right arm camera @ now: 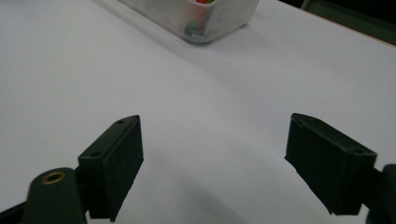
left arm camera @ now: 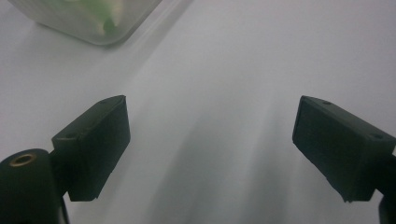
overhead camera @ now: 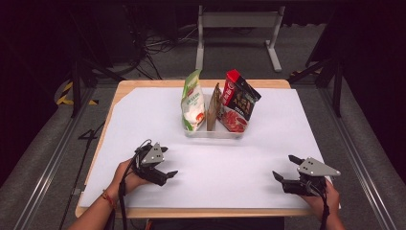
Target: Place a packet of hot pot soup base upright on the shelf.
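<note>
A clear plastic bin (overhead camera: 213,132) stands at the middle of the white table sheet (overhead camera: 210,158). Three snack packs stand upright in it: a green-and-white bag (overhead camera: 192,103) on the left, a thin brown pack (overhead camera: 213,108) in the middle, a red-and-black pouch (overhead camera: 238,101) on the right. My left gripper (overhead camera: 166,161) rests low at the front left, open, nothing between its jaws. My right gripper (overhead camera: 285,167) sits at the front right, open and empty too. The bin's corner (left arm camera: 88,21) lies ahead in the left gripper view, and the bin's other corner (right arm camera: 205,16) ahead in the right gripper view.
The wooden table edge (overhead camera: 201,212) runs along the front below my hands. A white metal frame (overhead camera: 237,28) stands on the floor beyond the table, with cables (overhead camera: 158,45) beside it. Bare white sheet lies between the grippers and the bin.
</note>
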A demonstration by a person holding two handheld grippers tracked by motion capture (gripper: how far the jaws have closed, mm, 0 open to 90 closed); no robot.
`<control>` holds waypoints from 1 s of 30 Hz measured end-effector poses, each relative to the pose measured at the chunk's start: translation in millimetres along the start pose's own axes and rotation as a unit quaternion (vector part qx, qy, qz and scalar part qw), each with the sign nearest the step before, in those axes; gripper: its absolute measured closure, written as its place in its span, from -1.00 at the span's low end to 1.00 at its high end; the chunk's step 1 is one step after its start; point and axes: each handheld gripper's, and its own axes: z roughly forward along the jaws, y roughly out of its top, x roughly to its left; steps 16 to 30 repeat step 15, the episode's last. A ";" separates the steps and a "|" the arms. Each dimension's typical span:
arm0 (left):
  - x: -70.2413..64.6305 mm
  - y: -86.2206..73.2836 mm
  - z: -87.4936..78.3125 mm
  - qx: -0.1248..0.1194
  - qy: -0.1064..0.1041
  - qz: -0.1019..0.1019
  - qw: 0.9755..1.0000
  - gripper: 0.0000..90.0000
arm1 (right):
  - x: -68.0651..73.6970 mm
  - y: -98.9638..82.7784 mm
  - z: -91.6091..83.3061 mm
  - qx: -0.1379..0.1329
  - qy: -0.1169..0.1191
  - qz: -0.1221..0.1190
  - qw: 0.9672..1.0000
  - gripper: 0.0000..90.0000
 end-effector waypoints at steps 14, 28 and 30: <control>0.4 0.9 1.0 -0.004 -0.002 -0.003 1.000 -0.73 | 0.6 0.8 -0.8 0.000 -0.003 -0.002 1.000 -0.57; 0.7 1.1 1.3 -0.003 -0.002 -0.002 1.000 -0.73 | 0.6 1.1 -1.2 -0.001 -0.004 -0.002 1.000 -0.57; 0.7 1.1 1.3 -0.003 -0.002 -0.002 1.000 -0.73 | 0.6 1.1 -1.2 -0.001 -0.004 -0.002 1.000 -0.57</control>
